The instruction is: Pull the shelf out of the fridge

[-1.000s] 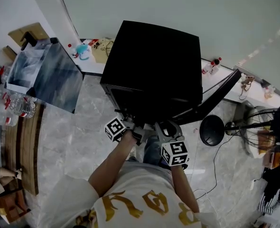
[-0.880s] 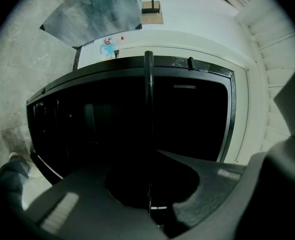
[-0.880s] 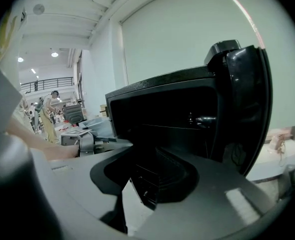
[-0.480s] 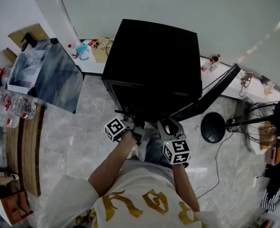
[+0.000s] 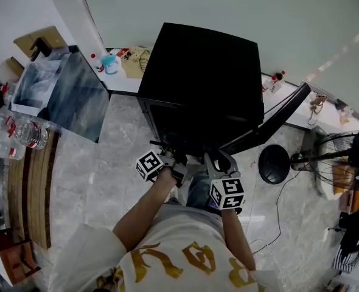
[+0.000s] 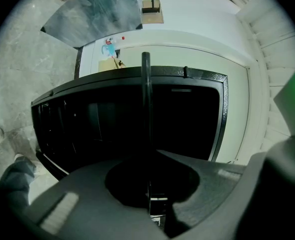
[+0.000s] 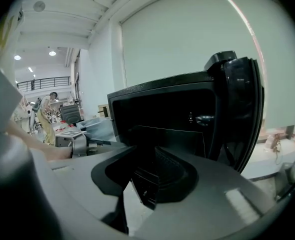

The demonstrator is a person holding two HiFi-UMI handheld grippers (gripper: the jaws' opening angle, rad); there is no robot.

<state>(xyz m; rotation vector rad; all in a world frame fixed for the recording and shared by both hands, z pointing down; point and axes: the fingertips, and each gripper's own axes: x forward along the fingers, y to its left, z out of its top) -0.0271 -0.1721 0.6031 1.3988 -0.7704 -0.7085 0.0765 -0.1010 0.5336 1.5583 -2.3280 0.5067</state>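
A black mini fridge [image 5: 198, 84] stands against the wall with its door [image 5: 271, 123] swung open to the right. Both grippers are held at its dark front opening. My left gripper [image 5: 174, 161] is shut on the shelf, which shows as a thin black bar [image 6: 146, 109] edge-on between the jaws. My right gripper [image 5: 213, 162] is beside it, its jaws shut around the dark front edge of the shelf [image 7: 147, 181]. In the head view the shelf is lost in the black interior. The left gripper's grey body [image 7: 77, 145] shows in the right gripper view.
A grey panel [image 5: 76, 99] leans at the left over a white ledge [image 5: 121, 78] with small items. Water bottles [image 5: 21, 132] lie at far left. A black round base [image 5: 273, 167], a cable and a floor fan [image 5: 344, 163] stand to the right on the marble floor.
The head view has shifted a little, so the fridge sits slightly further right in the picture. Both grippers stay at the fridge opening, with hardly any movement.
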